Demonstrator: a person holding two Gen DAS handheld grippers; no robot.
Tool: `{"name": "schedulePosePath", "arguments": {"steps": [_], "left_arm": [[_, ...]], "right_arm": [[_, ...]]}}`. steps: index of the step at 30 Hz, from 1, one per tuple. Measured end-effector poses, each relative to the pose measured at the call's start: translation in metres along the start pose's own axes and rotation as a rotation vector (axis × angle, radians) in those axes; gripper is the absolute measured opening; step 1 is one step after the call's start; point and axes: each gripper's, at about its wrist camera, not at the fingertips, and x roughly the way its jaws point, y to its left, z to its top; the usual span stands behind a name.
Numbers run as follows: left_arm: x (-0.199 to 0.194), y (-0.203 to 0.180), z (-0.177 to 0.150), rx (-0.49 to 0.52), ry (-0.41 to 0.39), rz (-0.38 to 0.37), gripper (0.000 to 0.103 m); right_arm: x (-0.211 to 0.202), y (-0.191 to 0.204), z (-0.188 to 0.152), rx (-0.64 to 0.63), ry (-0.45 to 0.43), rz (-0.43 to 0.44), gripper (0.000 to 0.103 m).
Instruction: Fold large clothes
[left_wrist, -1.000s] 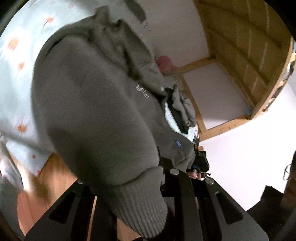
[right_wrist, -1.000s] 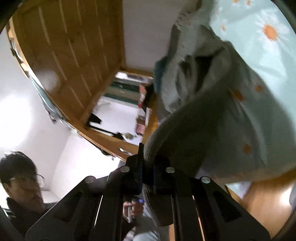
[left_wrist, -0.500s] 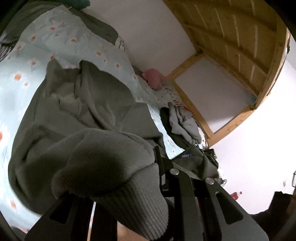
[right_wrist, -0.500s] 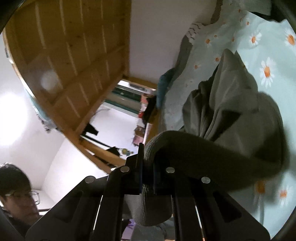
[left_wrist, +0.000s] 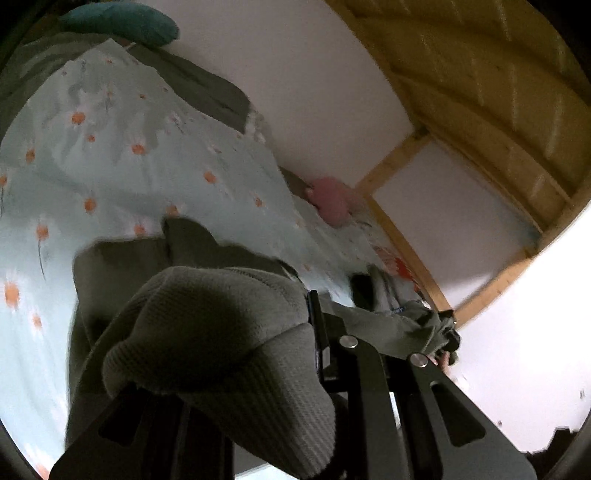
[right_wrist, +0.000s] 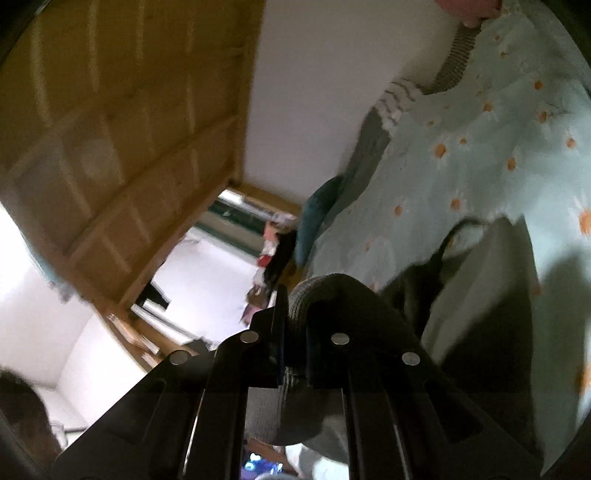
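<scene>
A bed (left_wrist: 122, 173) covered by a pale blue daisy-print sheet (right_wrist: 480, 147) fills most of both views, with a white wall (left_wrist: 295, 74) running along its far side and the pine slats of an upper bunk (left_wrist: 480, 92) overhead. A teal pillow (left_wrist: 122, 20) lies at one end of the bed against the wall, and a pink soft toy (left_wrist: 332, 201) sits at the wall side near the other end, beside a wooden bedpost (left_wrist: 402, 243). A small heap of dark and grey clothes (left_wrist: 373, 291) rests on the sheet near that post.

The grey-green knitted sweater (left_wrist: 221, 332) is partly lifted and partly lying on the sheet, its body spread below the two grippers. The left gripper (left_wrist: 314, 332) is clamped on a ribbed cuff or hem that bulges over its fingers, hiding one of them. The right gripper (right_wrist: 295, 332) is closed on a ribbed edge of the same sweater (the fabric folds over between its fingers and hangs down behind them).

Beyond the sweater the sheet is bare up to the wall and towards the teal pillow. In the right wrist view the open side of the bed gives onto the room, where a doorway (right_wrist: 207, 266) and cluttered shelves are blurred, and a person's dark hair (right_wrist: 18, 406) shows at the lower left
</scene>
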Motion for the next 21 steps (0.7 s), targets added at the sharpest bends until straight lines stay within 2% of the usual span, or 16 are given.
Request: {"name": "schedulePosePath", "arguments": {"steps": [3,4,6,7,8,9,10,11,12,13,14,17,19,20,21], "left_arm": [[0.026,0.036,0.035,-0.058,-0.03,0.052,0.018],[0.036,0.048,0.041,-0.084,-0.025,0.072,0.018],[0.072,0.085,0.048,-0.154,0.049,0.159,0.025],[0.086,0.097,0.048,-0.174,0.083,0.19,0.025],[0.094,0.104,0.048,-0.185,0.101,0.2,0.027],[0.107,0.114,0.047,-0.203,0.127,0.2,0.031],[0.112,0.118,0.047,-0.214,0.137,0.193,0.033],[0.118,0.123,0.049,-0.236,0.144,0.165,0.044],[0.119,0.125,0.051,-0.257,0.133,0.103,0.078],[0.118,0.127,0.056,-0.29,0.11,-0.021,0.097],[0.116,0.127,0.062,-0.313,0.1,-0.047,0.097],[0.105,0.124,0.08,-0.362,0.075,-0.097,0.097],[0.092,0.12,0.091,-0.388,0.023,-0.133,0.097],[0.086,0.122,0.093,-0.407,-0.002,-0.155,0.097],[0.075,0.124,0.098,-0.437,-0.059,-0.193,0.097]], "right_arm": [[0.039,-0.028,0.037,0.056,0.008,-0.11,0.011],[0.058,-0.042,0.049,0.059,0.027,-0.175,0.011],[0.08,-0.066,0.063,0.103,0.039,-0.306,0.019],[0.088,-0.077,0.068,0.145,0.038,-0.333,0.042],[0.094,-0.085,0.073,0.173,0.033,-0.337,0.082],[0.097,-0.092,0.077,0.199,0.018,-0.329,0.094],[0.098,-0.098,0.081,0.24,-0.009,-0.319,0.097],[0.099,-0.105,0.086,0.298,-0.018,-0.299,0.1],[0.099,-0.112,0.088,0.355,-0.019,-0.256,0.1],[0.098,-0.121,0.094,0.439,-0.024,-0.177,0.1],[0.097,-0.124,0.097,0.452,-0.013,-0.172,0.1],[0.102,-0.113,0.103,0.357,0.05,-0.196,0.1],[0.099,-0.105,0.105,0.36,0.042,-0.11,0.1],[0.095,-0.106,0.106,0.416,0.012,-0.034,0.1],[0.087,-0.108,0.109,0.461,-0.054,0.003,0.1]]}}
